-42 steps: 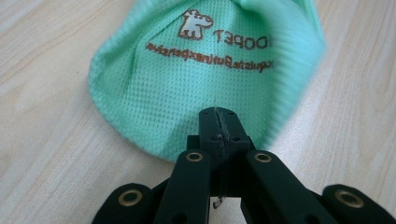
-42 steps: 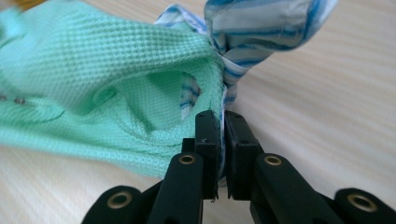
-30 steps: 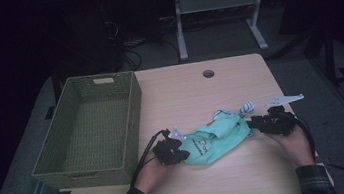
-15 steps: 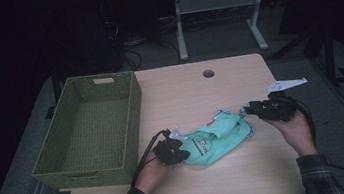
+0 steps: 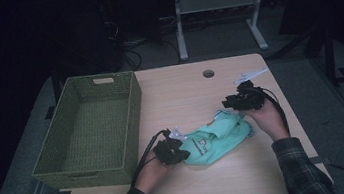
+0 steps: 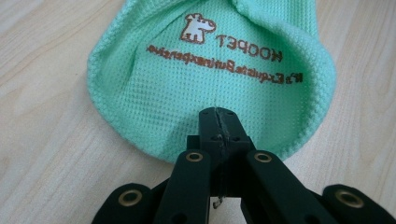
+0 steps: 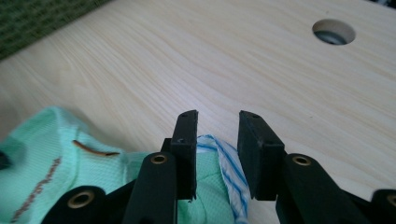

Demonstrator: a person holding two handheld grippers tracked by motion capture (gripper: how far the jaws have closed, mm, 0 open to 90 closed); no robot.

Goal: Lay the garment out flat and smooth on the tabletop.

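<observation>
So far we have the mint-green garment (image 5: 217, 140) bunched near the table's (image 5: 185, 95) front edge, our left gripper (image 5: 181, 154) pinching its hem, our right gripper (image 7: 215, 140) with fingers parted and just narrowing over the blue-striped fabric without pinching it, the wicker basket (image 5: 129, 133) unfilled.

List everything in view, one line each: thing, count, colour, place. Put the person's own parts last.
cloth: one, mint green with brown print and a blue-striped edge, on the table's near middle
basket: one, green woven, on the table's left side
table: one, light wood, with a round hole near its far edge
white frame: one, on the floor beyond the table
left gripper: one, black, jaws shut on the cloth's near edge
right gripper: one, black, jaws apart over the cloth's striped edge
forearms: two, plaid sleeves, near edge
</observation>
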